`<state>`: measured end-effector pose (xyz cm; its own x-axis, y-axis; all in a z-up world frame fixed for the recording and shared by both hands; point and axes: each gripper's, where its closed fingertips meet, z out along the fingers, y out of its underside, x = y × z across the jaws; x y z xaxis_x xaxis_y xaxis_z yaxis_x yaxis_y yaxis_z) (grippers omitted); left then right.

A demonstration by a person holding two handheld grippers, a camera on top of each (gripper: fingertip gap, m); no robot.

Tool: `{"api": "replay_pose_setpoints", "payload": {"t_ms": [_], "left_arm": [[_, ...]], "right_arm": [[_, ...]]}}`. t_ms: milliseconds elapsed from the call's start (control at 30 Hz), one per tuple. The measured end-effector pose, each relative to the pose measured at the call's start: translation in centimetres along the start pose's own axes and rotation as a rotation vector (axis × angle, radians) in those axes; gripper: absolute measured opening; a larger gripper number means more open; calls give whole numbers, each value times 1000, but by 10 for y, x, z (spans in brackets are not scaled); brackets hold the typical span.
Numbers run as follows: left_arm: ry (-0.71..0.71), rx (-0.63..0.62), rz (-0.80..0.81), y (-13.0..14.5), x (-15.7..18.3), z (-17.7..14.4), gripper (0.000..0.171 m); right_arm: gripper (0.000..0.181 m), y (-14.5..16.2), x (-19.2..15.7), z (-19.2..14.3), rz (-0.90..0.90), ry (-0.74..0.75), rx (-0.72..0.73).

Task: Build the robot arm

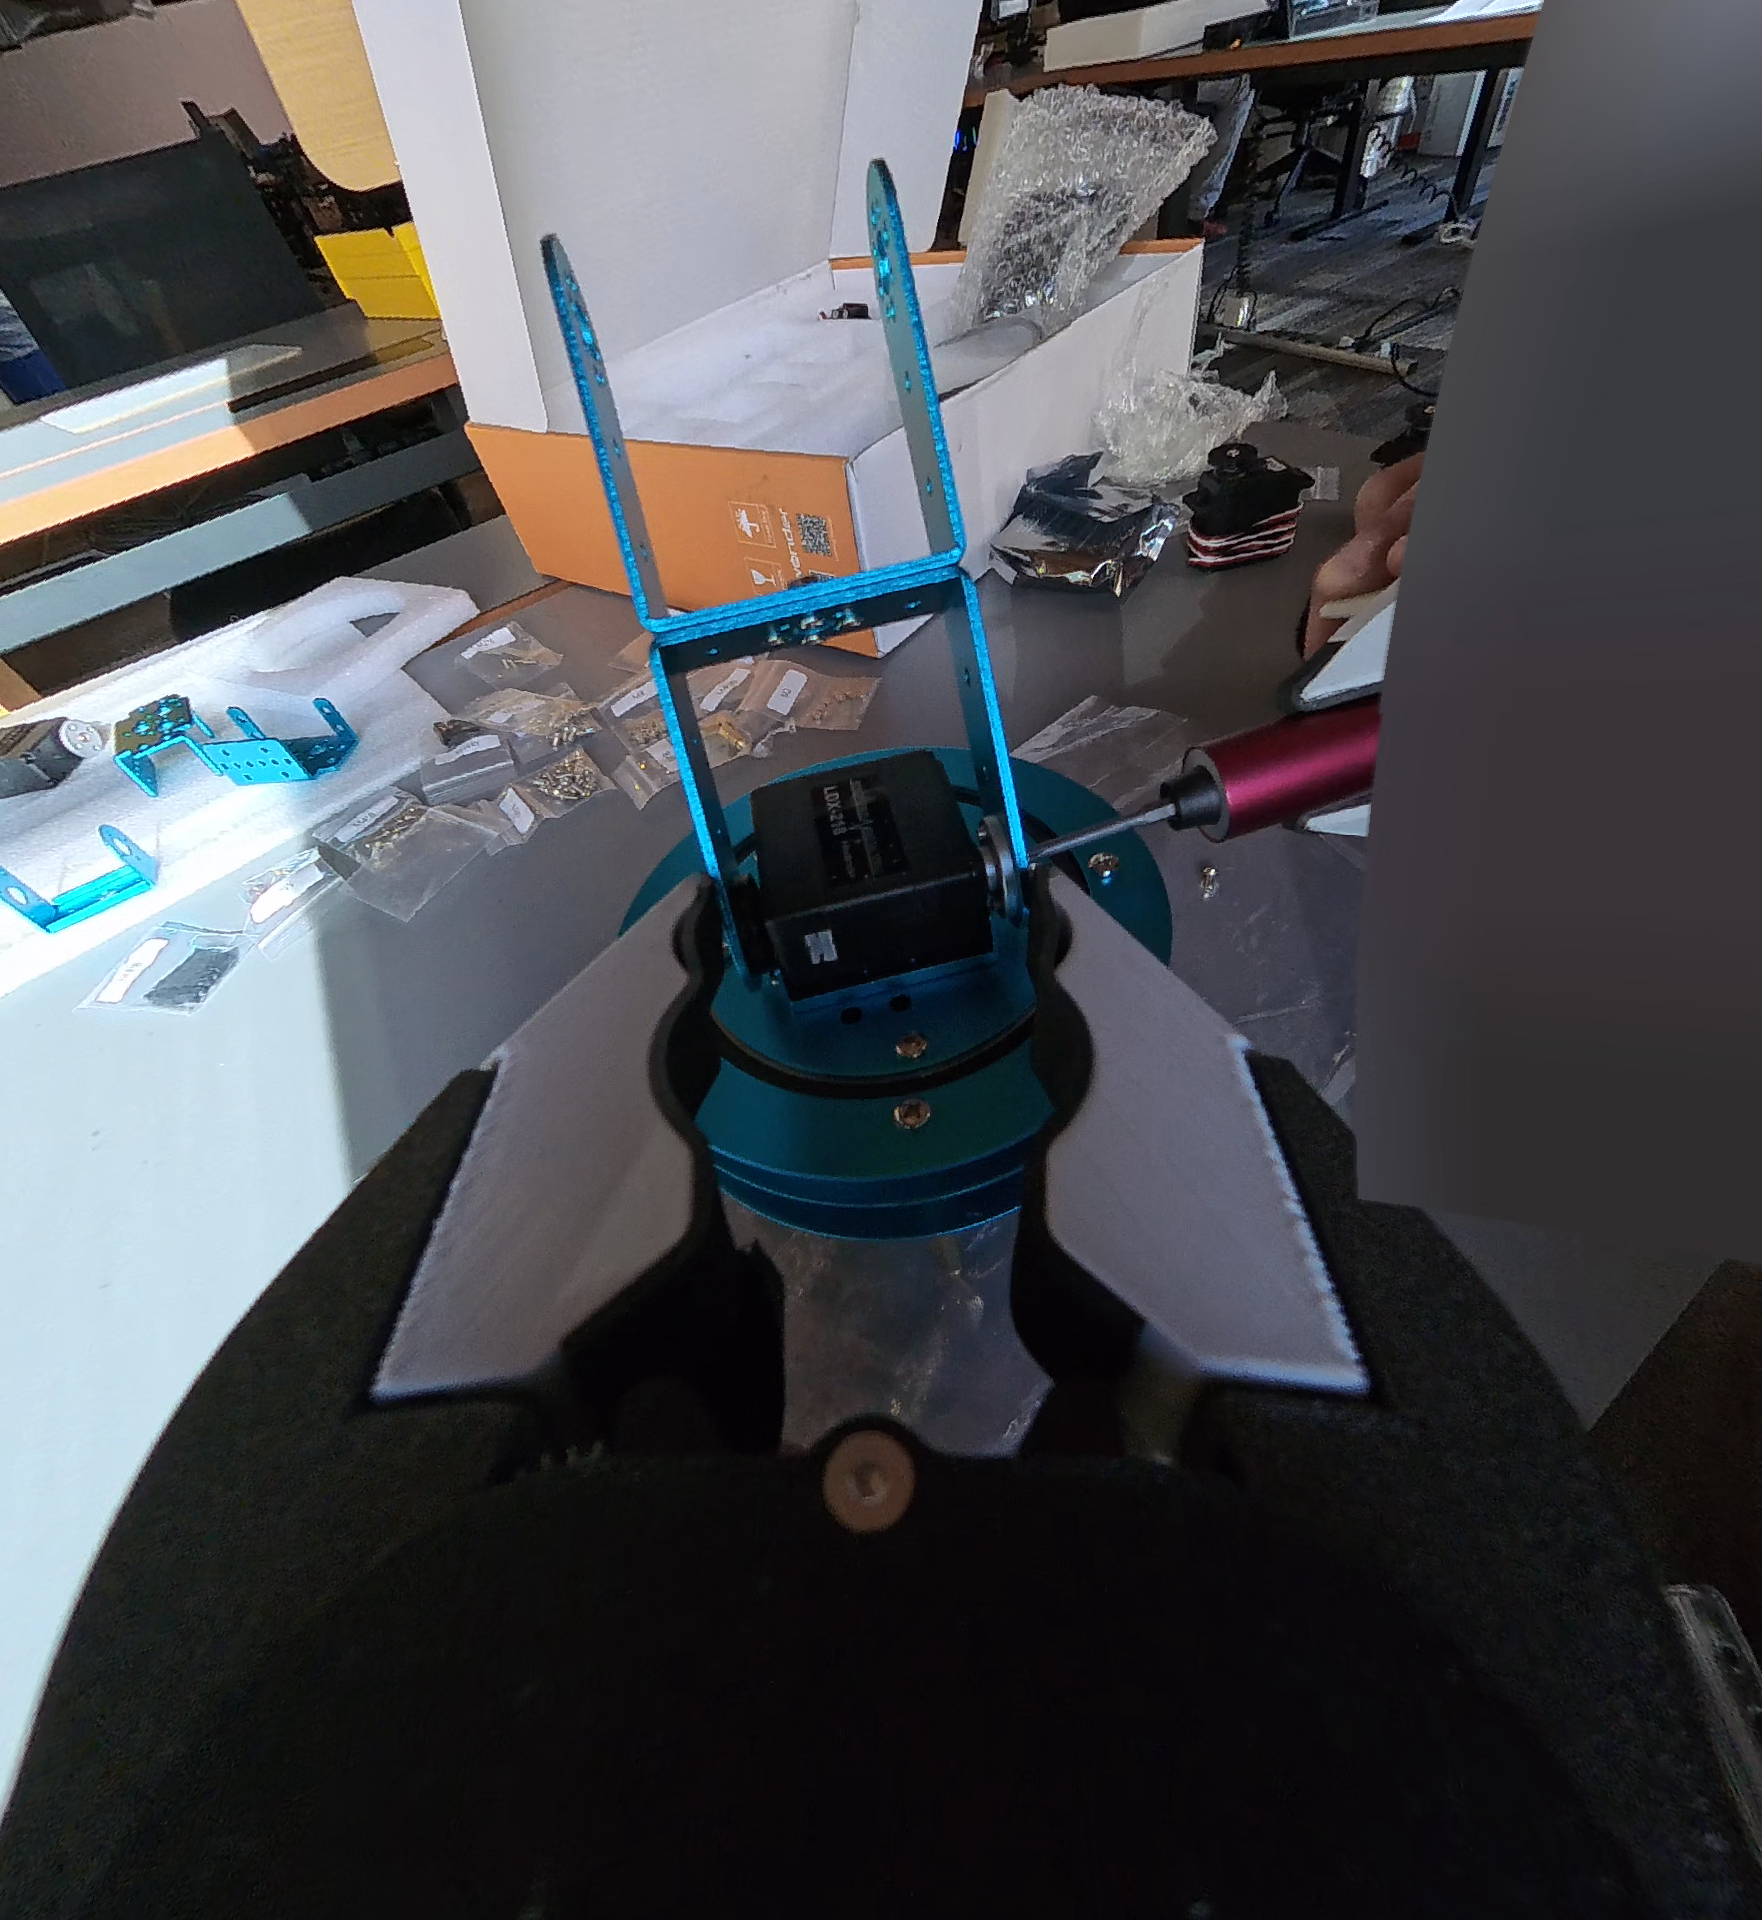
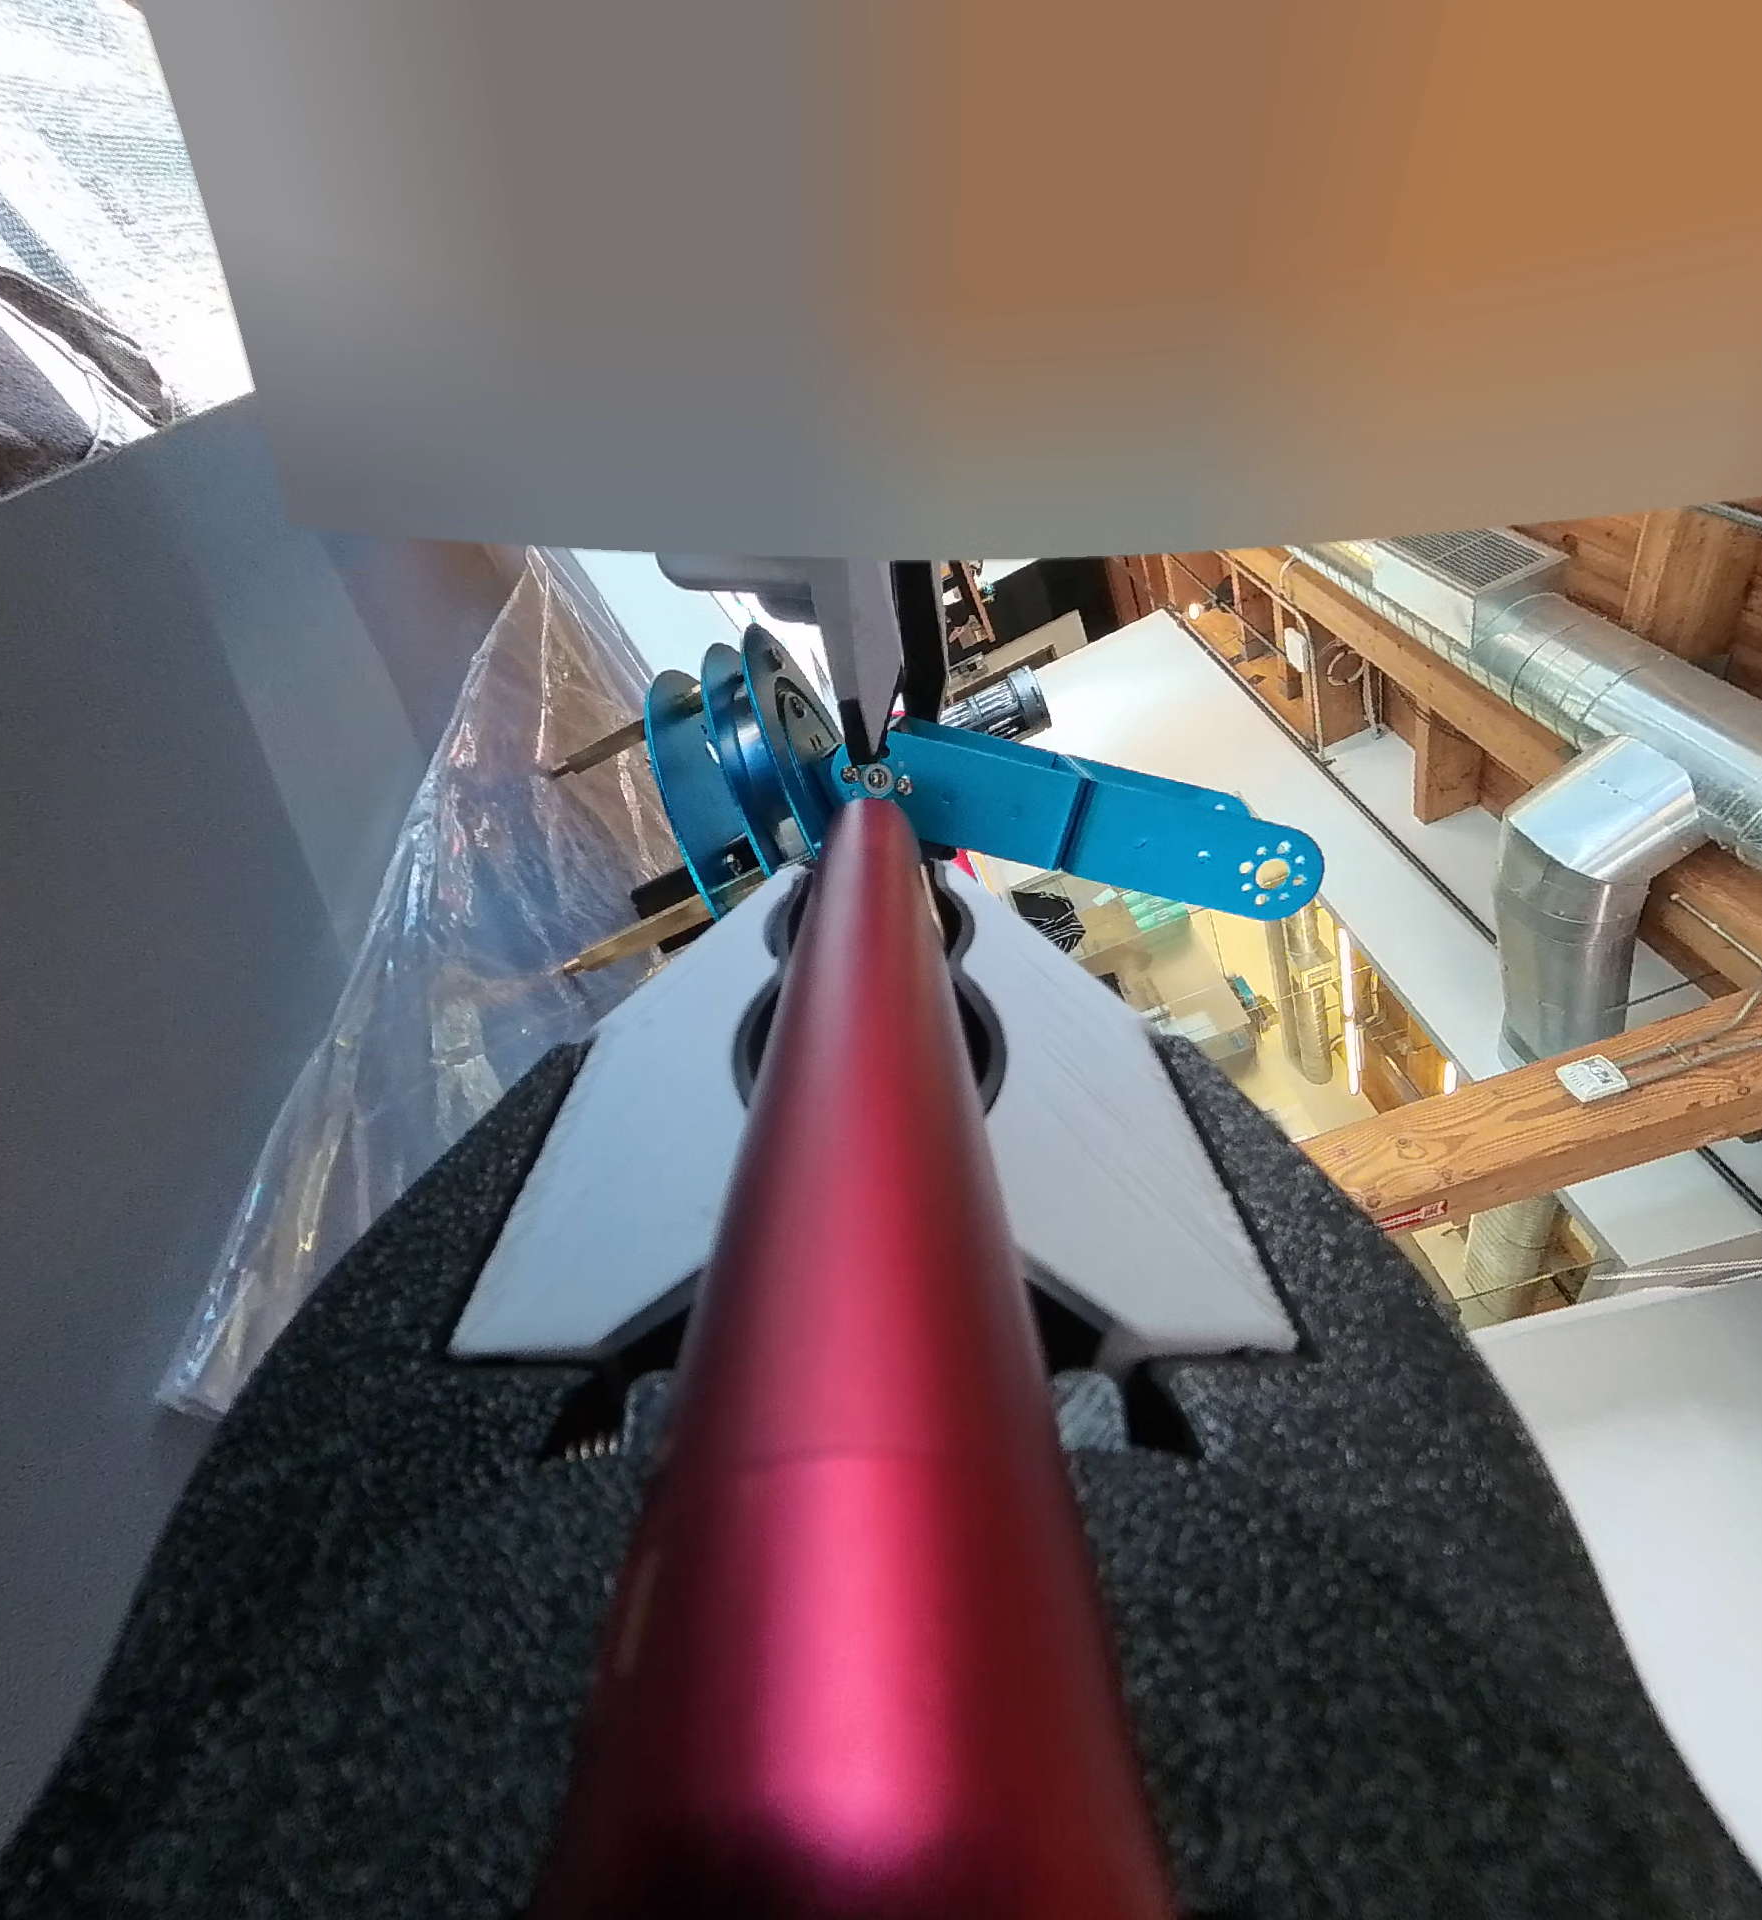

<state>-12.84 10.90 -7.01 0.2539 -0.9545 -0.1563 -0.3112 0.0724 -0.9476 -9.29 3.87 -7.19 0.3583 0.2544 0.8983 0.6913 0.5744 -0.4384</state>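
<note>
Left wrist view, blue round base (image 1: 861, 1153) between jaws, red screwdriver (image 2: 835, 1351) between right jaws

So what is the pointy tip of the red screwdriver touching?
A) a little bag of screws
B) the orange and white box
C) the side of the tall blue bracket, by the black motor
C: the red screwdriver has its tip at the lower side of the tall blue bracket, beside the black motor.

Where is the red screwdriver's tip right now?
In the left wrist view, the red screwdriver enters from the right, its tip at the blue bracket beside the black servo.
</note>
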Motion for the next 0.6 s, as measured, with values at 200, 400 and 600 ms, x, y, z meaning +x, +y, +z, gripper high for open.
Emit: {"api": "replay_pose_setpoints", "payload": {"t_ms": [200,400,600], "left_arm": [[-2,-3,5,0,0,0,60],[-2,-8,10,0,0,0,61],[-10,-35,81,4,-1,-2,61]], "right_arm": [[22,-1,0,0,9,0,-23],[22,-2,0,1,34,-10,-29],[22,-2,1,2,84,-17,-23]]}}
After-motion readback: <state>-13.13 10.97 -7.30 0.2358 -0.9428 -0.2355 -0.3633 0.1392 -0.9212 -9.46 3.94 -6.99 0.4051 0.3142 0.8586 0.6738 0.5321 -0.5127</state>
